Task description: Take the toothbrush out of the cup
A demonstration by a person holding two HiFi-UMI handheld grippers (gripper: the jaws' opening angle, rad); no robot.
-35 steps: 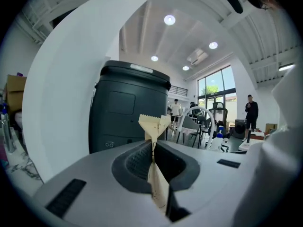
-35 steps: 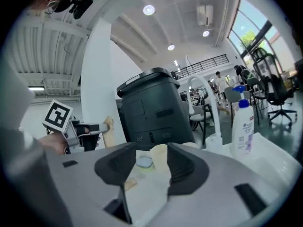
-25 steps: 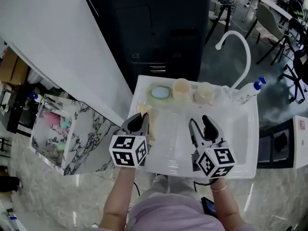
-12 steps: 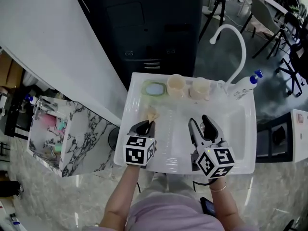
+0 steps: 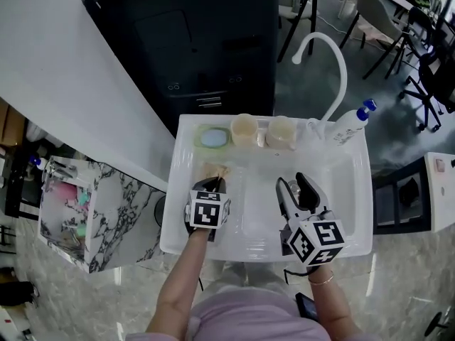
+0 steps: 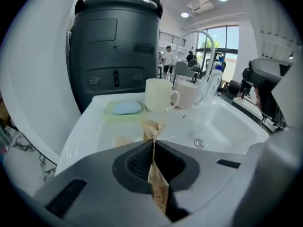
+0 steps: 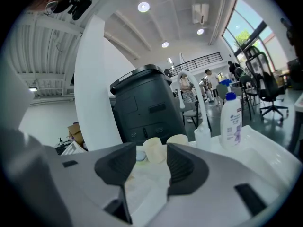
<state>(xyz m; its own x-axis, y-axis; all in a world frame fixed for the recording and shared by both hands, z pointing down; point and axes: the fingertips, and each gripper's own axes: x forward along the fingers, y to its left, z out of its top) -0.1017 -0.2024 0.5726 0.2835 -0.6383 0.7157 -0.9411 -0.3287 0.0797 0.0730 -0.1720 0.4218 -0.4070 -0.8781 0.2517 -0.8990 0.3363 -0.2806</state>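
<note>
Pinching: left gripper [image 6: 153,144] fingers pressed shut on a thin tan strip [image 6: 155,193], held on edge, with the crumpled top poking out past the tips.
Left gripper spot: over the left ledge of the sink [image 5: 355,212], tipped down toward it.
Tan strip: too thin and edge-on to tell if paper or brush.
Toothbrush: cannot tell where; not clear in any view.
Right gripper [image 5: 295,185]: fingers partly open with nothing between them, above the sink bowl and a bit right of its middle, aimed at the back of the sink.
Left cup [image 5: 244,128]: cream, upright on the back ledge of the sink.
Right cup [image 5: 279,131]: cream, upright, just beside the left cup on the same back ledge of the sink.
Soap dish [image 5: 199,144]: green, at the back left corner of the sink, with a blue soap [image 5: 212,138] in it.
Tap [image 5: 334,62]: white and curved, rising from the back right of the sink.
Bottle [image 5: 350,123]: white with a blue cap, at the back right corner of the sink, near the tap.
Black bin [image 5: 206,48]: big and dark, right behind the sink.
</note>
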